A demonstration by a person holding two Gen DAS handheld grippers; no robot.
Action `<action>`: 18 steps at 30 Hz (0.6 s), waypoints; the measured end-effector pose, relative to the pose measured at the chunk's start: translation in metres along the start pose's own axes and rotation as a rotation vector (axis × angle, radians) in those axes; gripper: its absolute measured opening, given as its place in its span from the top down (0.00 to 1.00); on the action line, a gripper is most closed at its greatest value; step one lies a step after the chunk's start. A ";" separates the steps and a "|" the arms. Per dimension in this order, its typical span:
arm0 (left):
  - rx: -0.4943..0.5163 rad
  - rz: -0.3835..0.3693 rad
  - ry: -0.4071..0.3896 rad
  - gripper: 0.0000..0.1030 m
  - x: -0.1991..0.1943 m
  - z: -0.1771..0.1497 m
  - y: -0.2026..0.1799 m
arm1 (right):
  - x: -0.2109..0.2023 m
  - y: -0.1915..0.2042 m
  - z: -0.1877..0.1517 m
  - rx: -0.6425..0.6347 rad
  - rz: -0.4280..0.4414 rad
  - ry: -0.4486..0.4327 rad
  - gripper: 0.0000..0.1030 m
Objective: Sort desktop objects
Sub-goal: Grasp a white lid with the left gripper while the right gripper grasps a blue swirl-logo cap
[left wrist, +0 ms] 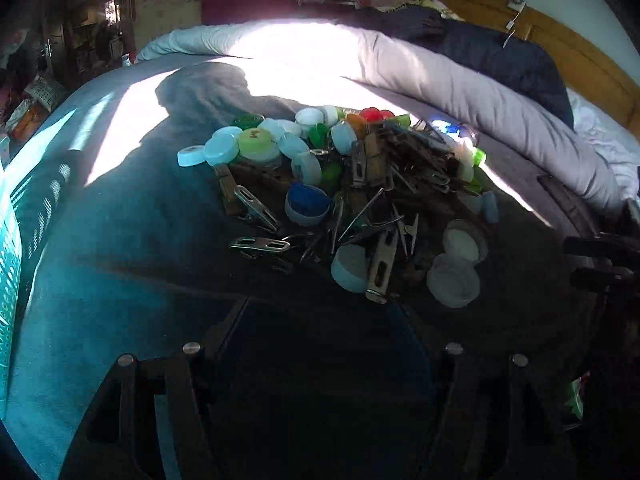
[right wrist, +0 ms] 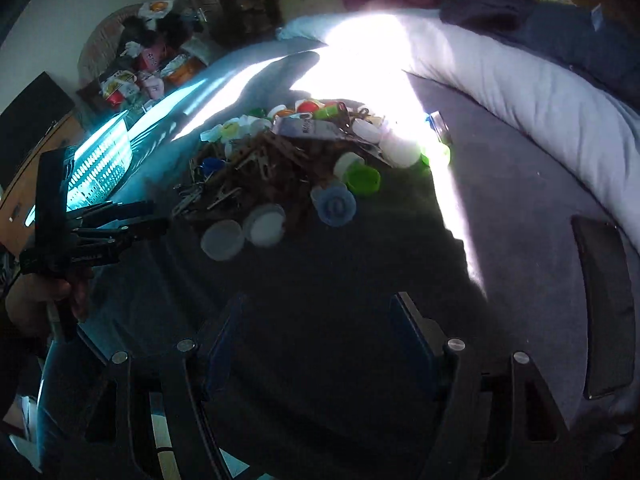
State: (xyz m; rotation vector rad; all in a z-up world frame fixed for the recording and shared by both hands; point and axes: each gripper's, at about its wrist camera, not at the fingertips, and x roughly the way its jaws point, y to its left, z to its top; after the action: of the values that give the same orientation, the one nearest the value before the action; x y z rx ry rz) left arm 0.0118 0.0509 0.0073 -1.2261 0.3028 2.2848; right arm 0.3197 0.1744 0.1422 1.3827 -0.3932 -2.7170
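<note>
**A:** Where did the things to be sorted lie?

**B:** In one mixed heap (left wrist: 352,184) on the dark grey bed cover (left wrist: 120,240): round plastic bottle caps in white, pale blue, green and red, tangled with brown wooden clothes pegs (right wrist: 272,164) and silvery metal clips (left wrist: 260,245). A deep blue cap (left wrist: 307,204) sat open side up near the middle. Two white caps (right wrist: 244,230) lay just beside each other at the near edge, and a lime green cap (right wrist: 363,180) lay at the sunlit side.

**A:** And the tongs?

**B:** The left gripper (left wrist: 320,320) hung above the cover, short of the heap, its blue-padded fingers spread apart with nothing between them. The right gripper (right wrist: 320,316) was likewise parted and empty, well apart from the caps. In the right wrist view the left gripper showed from the side, held in the person's hand (right wrist: 36,300).

**A:** What else was around?

**B:** A perforated turquoise plastic basket (right wrist: 104,160) stood at the left edge of the bed. A rolled pale grey quilt (left wrist: 460,80) curved behind the heap, with a strong patch of sunlight across it. A flat black phone-like slab (right wrist: 608,304) lay on the cover to the right.
</note>
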 end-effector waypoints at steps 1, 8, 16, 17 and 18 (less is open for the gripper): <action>0.025 -0.022 -0.011 0.31 0.001 0.003 -0.009 | 0.003 -0.002 -0.003 0.007 0.008 0.005 0.31; -0.105 -0.172 -0.119 0.31 -0.013 0.018 -0.009 | 0.009 -0.010 -0.010 0.023 0.054 -0.025 0.31; -0.081 -0.168 -0.061 0.31 -0.032 -0.012 -0.030 | 0.022 -0.009 0.018 -0.117 0.092 -0.070 0.47; -0.096 -0.178 -0.056 0.31 -0.032 -0.015 -0.032 | 0.030 -0.011 0.027 -0.128 0.087 -0.063 0.49; -0.109 -0.182 -0.051 0.31 -0.030 -0.017 -0.034 | 0.040 -0.012 0.036 -0.141 0.084 -0.051 0.49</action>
State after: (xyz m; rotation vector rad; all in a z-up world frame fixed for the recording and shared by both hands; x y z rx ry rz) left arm 0.0560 0.0615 0.0245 -1.1940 0.0461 2.1948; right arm 0.2681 0.1861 0.1280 1.2361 -0.2514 -2.6592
